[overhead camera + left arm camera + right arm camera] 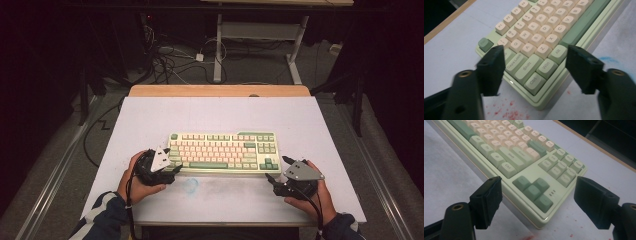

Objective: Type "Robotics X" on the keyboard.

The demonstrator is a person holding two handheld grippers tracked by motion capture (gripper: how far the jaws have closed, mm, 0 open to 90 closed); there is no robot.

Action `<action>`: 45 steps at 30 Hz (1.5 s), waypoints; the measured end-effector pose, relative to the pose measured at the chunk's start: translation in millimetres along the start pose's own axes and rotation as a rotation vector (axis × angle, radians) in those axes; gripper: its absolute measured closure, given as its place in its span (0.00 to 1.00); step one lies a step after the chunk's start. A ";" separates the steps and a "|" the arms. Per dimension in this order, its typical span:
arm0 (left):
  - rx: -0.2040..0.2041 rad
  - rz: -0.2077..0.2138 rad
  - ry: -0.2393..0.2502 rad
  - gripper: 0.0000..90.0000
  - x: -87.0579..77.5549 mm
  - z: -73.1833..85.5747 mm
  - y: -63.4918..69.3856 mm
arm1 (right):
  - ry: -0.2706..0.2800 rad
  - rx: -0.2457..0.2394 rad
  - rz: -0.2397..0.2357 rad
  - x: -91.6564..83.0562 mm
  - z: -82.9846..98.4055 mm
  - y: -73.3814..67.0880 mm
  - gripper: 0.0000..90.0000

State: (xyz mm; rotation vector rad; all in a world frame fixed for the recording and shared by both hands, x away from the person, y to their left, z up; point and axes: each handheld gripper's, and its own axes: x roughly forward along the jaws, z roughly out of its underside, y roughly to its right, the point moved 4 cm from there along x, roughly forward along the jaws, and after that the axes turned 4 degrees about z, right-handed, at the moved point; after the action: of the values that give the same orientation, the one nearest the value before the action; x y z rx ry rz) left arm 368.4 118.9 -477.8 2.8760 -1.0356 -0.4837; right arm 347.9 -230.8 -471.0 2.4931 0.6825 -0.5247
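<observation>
I see a pale grey-white surface (150, 120) with a strip of bare wood (220, 90) showing along its far edge. One keyboard (222, 152), cream and green with pinkish keys, lies flat on it, nearer the near edge than the far one, its long side parallel to that edge. A faint blue smudge (190, 185) marks the surface just off the keyboard's near left corner. Red specks (509, 113) dot the surface by that same corner.
</observation>
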 end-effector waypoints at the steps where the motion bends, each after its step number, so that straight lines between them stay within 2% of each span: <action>1: -0.001 -0.004 0.004 0.27 -1.6 1.1 -0.7 | -0.001 0.000 0.001 0.1 0.0 0.1 0.26; 4: -0.018 -0.012 0.000 0.22 -6.0 4.2 -3.9 | -0.001 0.002 0.004 0.0 -0.2 -0.2 0.26; 6: -0.023 -0.031 0.003 0.21 -8.9 5.9 -6.4 | 0.001 0.002 0.004 -0.3 -0.5 -0.2 0.26; 8: -0.038 -0.030 0.008 0.21 -12.9 6.6 -6.8 | 0.002 0.003 0.004 -0.4 -0.5 0.3 0.26; 14: -0.035 -0.033 0.008 0.21 -17.1 8.2 -5.9 | 0.000 0.004 0.005 0.1 0.0 0.6 0.26; 20: -0.052 -0.037 0.028 0.28 -16.1 3.4 -4.6 | -0.003 0.002 0.004 0.3 -0.1 0.0 0.26; 23: -0.065 -0.019 0.037 0.33 -16.5 -0.1 -2.4 | -0.004 0.001 0.001 0.8 0.2 -0.1 0.26; 27: -0.063 -0.006 0.037 0.38 -14.9 -2.9 0.5 | -0.006 -0.006 -0.003 1.5 0.4 -0.7 0.26; 33: -0.064 0.014 0.025 0.52 -9.9 -7.4 4.4 | -0.009 -0.004 -0.001 1.9 0.5 -1.0 0.26; 40: -0.059 0.070 -0.018 0.83 -0.2 -12.1 13.2 | -0.013 -0.009 -0.003 3.0 0.9 -1.8 0.26; 45: -0.039 0.095 -0.063 0.97 10.0 -10.2 21.7 | -0.017 -0.012 -0.006 3.8 1.4 -2.5 0.26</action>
State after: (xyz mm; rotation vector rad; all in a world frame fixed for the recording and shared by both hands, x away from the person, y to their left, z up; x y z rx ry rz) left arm 365.5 95.2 -467.6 2.7794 -1.1519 -0.5851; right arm 349.2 -228.4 -474.8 2.4730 0.6850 -0.5420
